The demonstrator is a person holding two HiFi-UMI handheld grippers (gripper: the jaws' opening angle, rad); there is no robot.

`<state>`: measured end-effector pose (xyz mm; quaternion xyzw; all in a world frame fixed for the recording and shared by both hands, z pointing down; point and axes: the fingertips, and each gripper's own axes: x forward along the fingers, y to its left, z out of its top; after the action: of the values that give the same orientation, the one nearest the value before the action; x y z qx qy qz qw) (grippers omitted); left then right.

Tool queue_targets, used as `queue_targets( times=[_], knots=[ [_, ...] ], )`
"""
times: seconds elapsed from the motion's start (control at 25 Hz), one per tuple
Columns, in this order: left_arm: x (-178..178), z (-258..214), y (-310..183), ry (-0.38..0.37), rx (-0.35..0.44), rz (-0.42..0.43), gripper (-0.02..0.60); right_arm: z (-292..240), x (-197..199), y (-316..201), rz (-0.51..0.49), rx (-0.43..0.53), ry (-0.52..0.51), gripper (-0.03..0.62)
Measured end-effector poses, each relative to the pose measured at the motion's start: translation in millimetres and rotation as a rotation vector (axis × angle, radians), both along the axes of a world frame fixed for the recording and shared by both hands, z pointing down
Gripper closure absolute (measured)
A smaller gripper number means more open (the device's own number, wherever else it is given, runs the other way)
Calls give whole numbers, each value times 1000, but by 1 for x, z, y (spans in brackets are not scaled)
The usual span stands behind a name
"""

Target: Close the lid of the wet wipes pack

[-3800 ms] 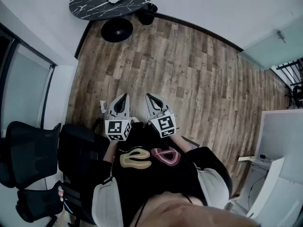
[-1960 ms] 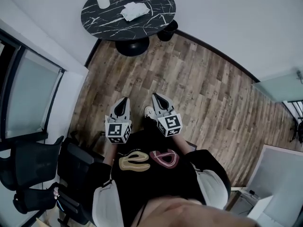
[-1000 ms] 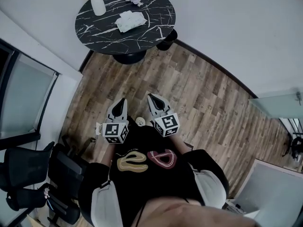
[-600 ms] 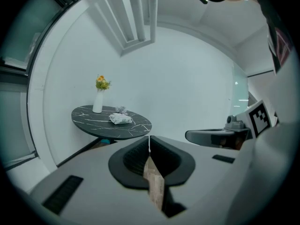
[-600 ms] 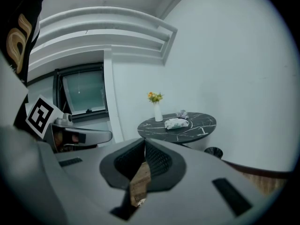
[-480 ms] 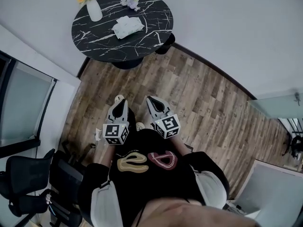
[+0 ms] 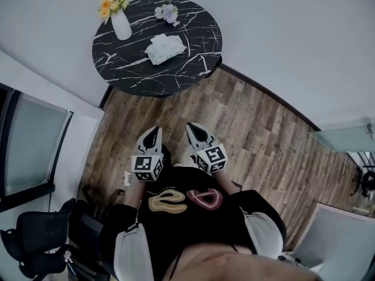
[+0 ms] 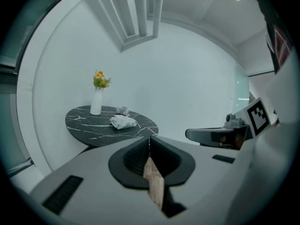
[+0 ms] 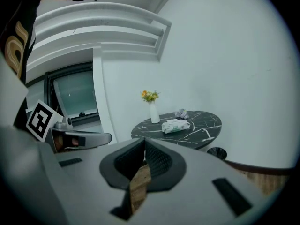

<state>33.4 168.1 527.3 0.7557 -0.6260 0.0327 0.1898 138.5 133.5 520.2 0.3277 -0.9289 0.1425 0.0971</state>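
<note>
The wet wipes pack (image 7: 165, 48), pale with a greenish print, lies on the round black marble table (image 7: 135, 69) far ahead of both grippers. It is too small to tell how its lid stands. The left gripper view shows the pack (image 8: 123, 121) on the table (image 8: 86, 122), and the right gripper view shows the pack (image 9: 176, 125) on the table (image 9: 202, 126). My left gripper (image 7: 153, 131) and right gripper (image 7: 192, 126) are held side by side over the wooden floor, close to the person's body. Both the left gripper (image 8: 149, 138) and the right gripper (image 9: 143, 140) are shut with nothing in them.
A white vase with orange flowers (image 7: 120, 22) and a small purple bunch (image 7: 167, 12) stand at the table's far side. A black bin (image 9: 216, 153) sits on the floor by the table. Glass panels (image 7: 29, 151) and black chairs (image 7: 35, 244) line the left.
The person has walked towards the table, which now shows fully and nearer in the head view. Both grippers stayed shut and side by side.
</note>
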Motion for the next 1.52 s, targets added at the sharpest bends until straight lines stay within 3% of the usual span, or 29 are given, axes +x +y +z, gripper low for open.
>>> queue_targets(
  times=[0.28, 0.48, 1.12, 1.36, 1.52],
  knots=[
    [-41, -4, -64, 16, 9, 37, 560, -3, -33, -56, 36, 1, 29, 580],
    [-60, 1, -107, 72, -13, 88, 560, -1, -51, -86, 74, -10, 57, 580],
    [-125, 7, -185, 59, -45, 164, 560, 13, -130, -152, 100, -41, 99, 580],
    [-137, 13, -201, 50, -62, 180, 560, 10, -124, -175, 194, -72, 63, 580],
    [-140, 14, -211, 40, -67, 187, 560, 12, -125, -185, 153, -83, 85, 579]
  ],
)
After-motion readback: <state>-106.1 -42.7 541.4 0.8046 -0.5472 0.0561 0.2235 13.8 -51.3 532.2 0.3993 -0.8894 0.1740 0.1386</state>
